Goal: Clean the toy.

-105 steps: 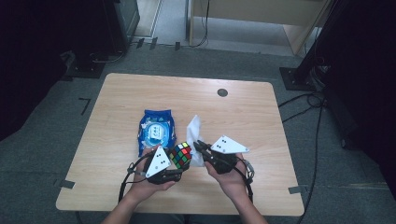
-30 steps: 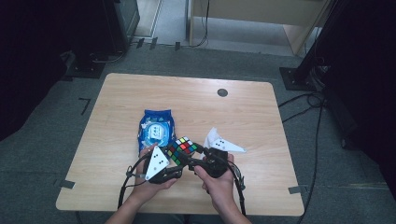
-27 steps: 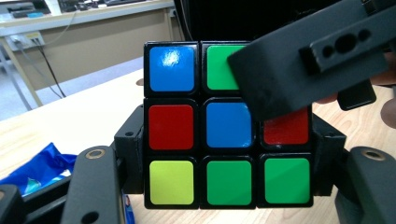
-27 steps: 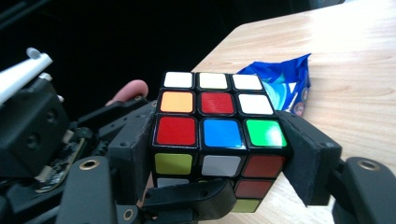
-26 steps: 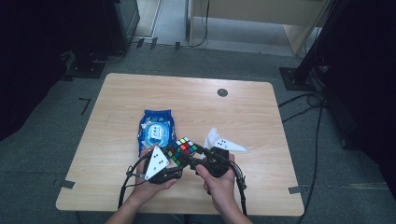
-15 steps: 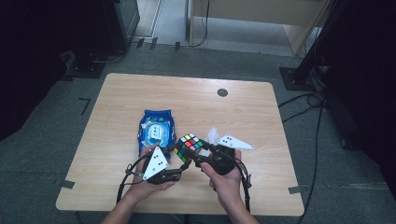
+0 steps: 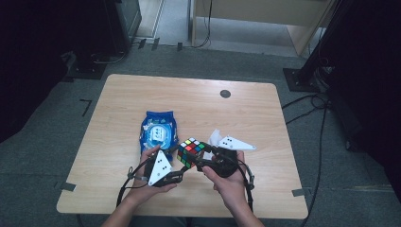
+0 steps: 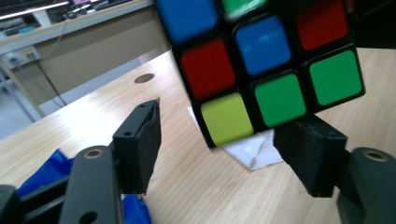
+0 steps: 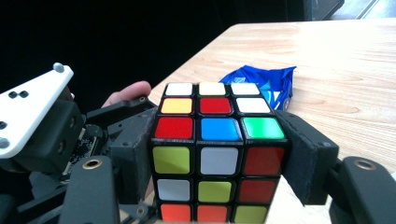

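Big picture first: the wooden table (image 7: 142, 104) carries everything, and the landmark here is the blue wipes pack (image 7: 158, 132), lying flat near the table's middle. It sits where it sat in the earlier frames, no shift at all.

Now to the hands. The right gripper (image 7: 204, 157) is just right of the pack, toward the person's edge, and its jaws are clamped on the puzzle cube (image 7: 191, 152). In the right gripper view the two black pads press flat on opposite sides of the cube (image 9: 217, 158), which is held clear of the tabletop. A second ago the cube sat a touch nearer the person; half a second ago it was carried a little up and away, and now it hangs just off the pack's lower right corner.

The left gripper (image 7: 182, 176) is below the pack, near the front edge, and there is the change: its jaws have just been opening. In the left gripper view they stand spread, with the cube (image 8: 266, 70) hanging beyond and above them, neither pad touching it. In the frame from three and a half seconds ago the left gripper was up against the cube.

Smallest item: a white tissue (image 7: 216, 138) on the table, right of the pack, just beyond the cube. It also shows under the cube in the left gripper view (image 8: 252, 151).
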{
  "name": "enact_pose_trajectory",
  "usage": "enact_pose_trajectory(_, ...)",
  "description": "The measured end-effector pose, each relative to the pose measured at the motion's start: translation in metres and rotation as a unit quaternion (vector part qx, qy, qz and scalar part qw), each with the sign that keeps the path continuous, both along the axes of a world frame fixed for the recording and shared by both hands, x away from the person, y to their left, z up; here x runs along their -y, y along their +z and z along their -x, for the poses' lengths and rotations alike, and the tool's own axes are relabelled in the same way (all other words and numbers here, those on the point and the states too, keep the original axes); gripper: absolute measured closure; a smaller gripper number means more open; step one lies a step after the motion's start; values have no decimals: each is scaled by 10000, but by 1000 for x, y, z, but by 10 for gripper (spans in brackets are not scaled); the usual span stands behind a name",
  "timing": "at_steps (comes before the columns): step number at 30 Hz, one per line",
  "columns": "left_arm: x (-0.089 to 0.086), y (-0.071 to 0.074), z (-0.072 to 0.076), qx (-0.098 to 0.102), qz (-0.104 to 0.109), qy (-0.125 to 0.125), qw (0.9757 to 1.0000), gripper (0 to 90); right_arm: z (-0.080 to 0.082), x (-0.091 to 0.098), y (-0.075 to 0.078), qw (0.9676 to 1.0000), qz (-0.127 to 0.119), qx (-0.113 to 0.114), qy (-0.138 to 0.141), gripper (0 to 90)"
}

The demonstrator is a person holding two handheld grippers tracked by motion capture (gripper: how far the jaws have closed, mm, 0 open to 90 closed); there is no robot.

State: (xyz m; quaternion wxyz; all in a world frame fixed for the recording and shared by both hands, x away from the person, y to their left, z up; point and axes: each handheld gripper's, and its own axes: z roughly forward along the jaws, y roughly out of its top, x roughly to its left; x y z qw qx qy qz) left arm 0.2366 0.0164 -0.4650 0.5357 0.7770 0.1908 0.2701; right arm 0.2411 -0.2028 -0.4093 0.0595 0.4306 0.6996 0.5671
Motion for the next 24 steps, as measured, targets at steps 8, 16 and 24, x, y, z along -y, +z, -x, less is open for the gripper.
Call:
enact_pose_trajectory(8,6,0,3,138,-126,93,9998,195,-1,-4,-4,9998,155,-105,56,342)
enact_pose_trajectory(16,8,6,10,379,-20,3,9993,234,-3,-12,-12,9987,352,-328,151,343)
enact_pose_trajectory(24,8,0,6,258,-146,59,9995,261,0,-12,-12,9993,287,-244,-73,344)
